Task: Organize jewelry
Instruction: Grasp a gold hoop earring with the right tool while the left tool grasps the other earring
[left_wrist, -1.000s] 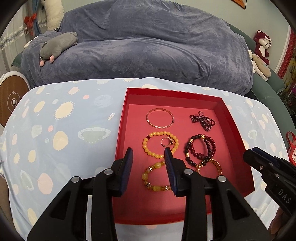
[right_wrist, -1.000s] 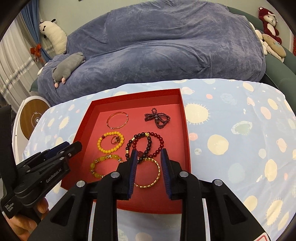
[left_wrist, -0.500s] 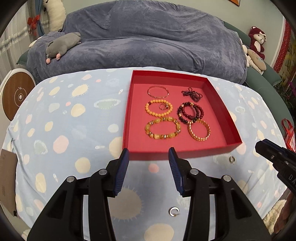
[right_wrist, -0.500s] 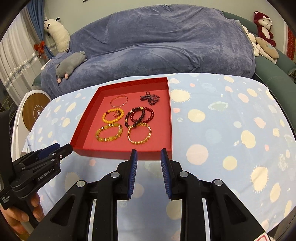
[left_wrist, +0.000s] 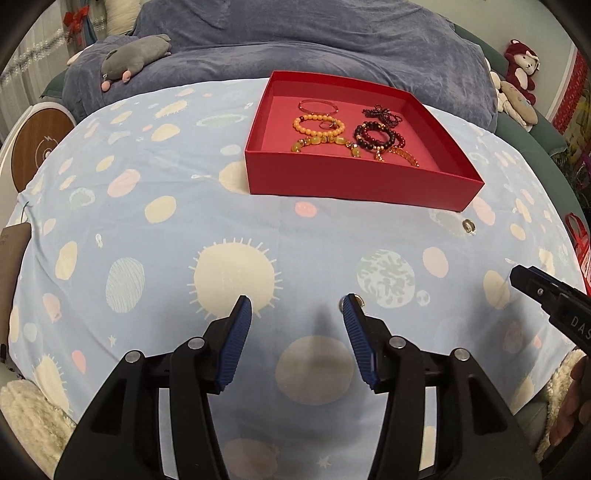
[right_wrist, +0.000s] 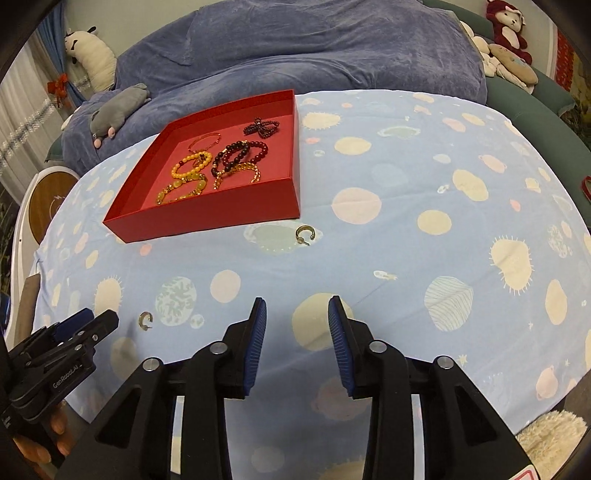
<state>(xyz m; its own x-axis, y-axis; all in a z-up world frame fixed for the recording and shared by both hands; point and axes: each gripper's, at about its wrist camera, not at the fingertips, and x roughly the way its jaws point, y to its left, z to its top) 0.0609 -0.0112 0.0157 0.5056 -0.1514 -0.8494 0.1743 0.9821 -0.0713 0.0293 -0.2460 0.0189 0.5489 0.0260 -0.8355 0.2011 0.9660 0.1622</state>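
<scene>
A red tray (left_wrist: 362, 184) (right_wrist: 207, 218) on the spotted blue cloth holds several bead bracelets (left_wrist: 319, 123) (right_wrist: 192, 166) and a thin bangle. Two small gold hoop earrings lie on the cloth outside it. One earring (left_wrist: 470, 225) (right_wrist: 305, 233) sits just off the tray's near right corner. The other earring (left_wrist: 359, 300) (right_wrist: 146, 319) peeks out beside my left gripper's right fingertip. My left gripper (left_wrist: 295, 308) (right_wrist: 92, 321) hovers low over the cloth, jaws opening, nothing between them. My right gripper (right_wrist: 297, 305) (left_wrist: 524, 280) is likewise opening and empty, well short of the first earring.
A big blue-grey beanbag (left_wrist: 295, 44) with a grey plush toy (left_wrist: 133, 55) rises behind the cloth-covered surface. More plush toys (right_wrist: 509, 26) sit at the back right. A round wooden-topped device (left_wrist: 37, 147) stands at the left. Fluffy white rug shows at the near corners.
Both grippers have pulled back from over the tray toward the near edge and sunk lower. Their jaws stand wider apart. Two earrings on the cloth have come into view.
</scene>
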